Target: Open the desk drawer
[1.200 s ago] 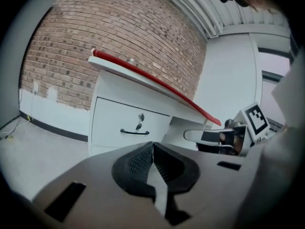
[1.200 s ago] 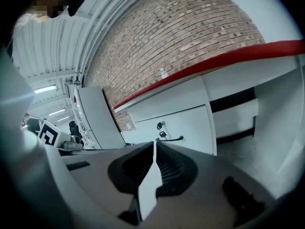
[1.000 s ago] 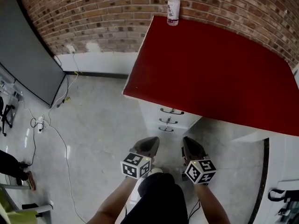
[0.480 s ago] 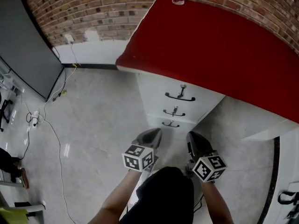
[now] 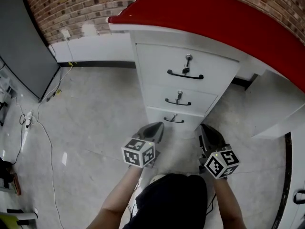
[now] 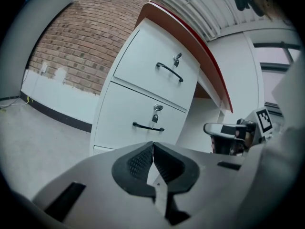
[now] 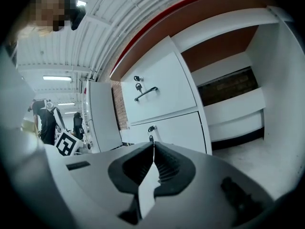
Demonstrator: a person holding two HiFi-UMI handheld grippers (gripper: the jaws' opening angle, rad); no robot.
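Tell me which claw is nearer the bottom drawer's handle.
Left. In the head view the left claw, shut, sits just below and left of the bottom drawer's handle. The right claw, also shut, sits farther off, below and to its right. Neither touches it.

Three white drawers are seen stacked under the red-topped desk (image 5: 224, 18), the top drawer (image 5: 152, 63), the middle drawer (image 5: 155, 97) and the bottom drawer (image 5: 157, 116) all shut flush, each fitted with a dark bow handle (image 5: 185, 75) below a keyed lock (image 5: 188, 58).
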